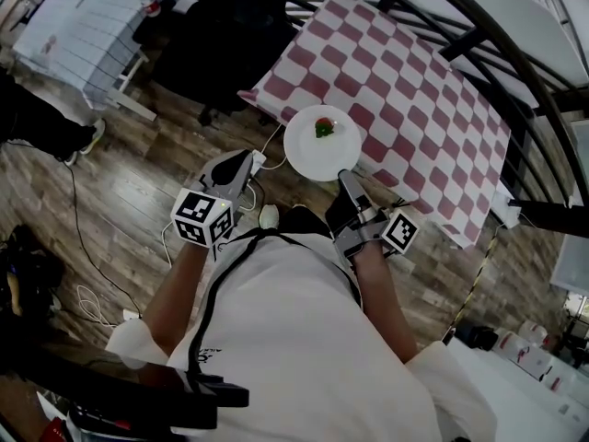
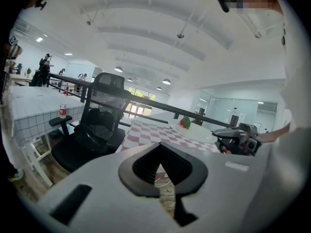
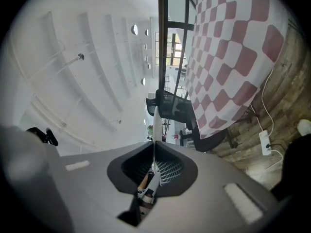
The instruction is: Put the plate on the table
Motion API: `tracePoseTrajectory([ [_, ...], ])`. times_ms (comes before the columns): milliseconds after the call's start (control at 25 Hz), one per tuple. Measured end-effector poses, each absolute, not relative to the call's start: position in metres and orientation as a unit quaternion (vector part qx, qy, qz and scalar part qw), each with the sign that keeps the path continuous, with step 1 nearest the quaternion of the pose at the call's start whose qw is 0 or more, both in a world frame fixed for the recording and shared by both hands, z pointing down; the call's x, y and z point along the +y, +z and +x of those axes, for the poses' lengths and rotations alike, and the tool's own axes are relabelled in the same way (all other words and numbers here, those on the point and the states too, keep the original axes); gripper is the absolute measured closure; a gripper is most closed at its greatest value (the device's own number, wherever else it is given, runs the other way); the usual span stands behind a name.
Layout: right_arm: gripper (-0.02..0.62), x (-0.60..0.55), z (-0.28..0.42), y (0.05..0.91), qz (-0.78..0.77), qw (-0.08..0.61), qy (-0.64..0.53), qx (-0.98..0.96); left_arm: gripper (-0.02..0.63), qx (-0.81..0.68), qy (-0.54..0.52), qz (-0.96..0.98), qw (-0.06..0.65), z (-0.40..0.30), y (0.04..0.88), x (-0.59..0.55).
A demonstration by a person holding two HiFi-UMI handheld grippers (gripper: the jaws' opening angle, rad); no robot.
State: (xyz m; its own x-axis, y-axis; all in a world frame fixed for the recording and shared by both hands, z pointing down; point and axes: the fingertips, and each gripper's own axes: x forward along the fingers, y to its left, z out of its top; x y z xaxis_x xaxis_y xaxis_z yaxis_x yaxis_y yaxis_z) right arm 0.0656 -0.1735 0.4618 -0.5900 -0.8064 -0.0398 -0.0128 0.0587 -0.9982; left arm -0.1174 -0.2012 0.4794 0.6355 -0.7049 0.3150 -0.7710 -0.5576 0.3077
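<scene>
A round white plate (image 1: pixel 317 145) carrying a small red and green piece of food (image 1: pixel 324 128) hangs over the near edge of the red-and-white checkered table (image 1: pixel 405 90). My right gripper (image 1: pixel 346 179) is shut on the plate's near rim. In the right gripper view the plate (image 3: pixel 154 125) shows edge-on as a thin white line between the jaws of the right gripper (image 3: pixel 154 143). My left gripper (image 1: pixel 241 162) is left of the plate, apart from it, shut and empty. The left gripper view shows its closed tips (image 2: pixel 160 145), the plate (image 2: pixel 197 131) and the right gripper (image 2: pixel 237 139) beyond.
A black office chair (image 2: pixel 99 125) stands at the table's left end. Black railing bars (image 1: pixel 515 72) run along the table's far side. A white-tiled table (image 1: pixel 83 21) is at the far left. Cables and a power strip (image 1: pixel 259 160) lie on the wooden floor.
</scene>
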Motion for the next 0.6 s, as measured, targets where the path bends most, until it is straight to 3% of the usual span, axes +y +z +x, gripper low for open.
tracePoseTrajectory([
  [600, 0.577, -0.234, 0.069, 0.476, -0.291, 0.291, -0.627, 0.661, 0.598, -0.449, 0.082, 0.859, 0.231, -0.116, 0.494, -0.243],
])
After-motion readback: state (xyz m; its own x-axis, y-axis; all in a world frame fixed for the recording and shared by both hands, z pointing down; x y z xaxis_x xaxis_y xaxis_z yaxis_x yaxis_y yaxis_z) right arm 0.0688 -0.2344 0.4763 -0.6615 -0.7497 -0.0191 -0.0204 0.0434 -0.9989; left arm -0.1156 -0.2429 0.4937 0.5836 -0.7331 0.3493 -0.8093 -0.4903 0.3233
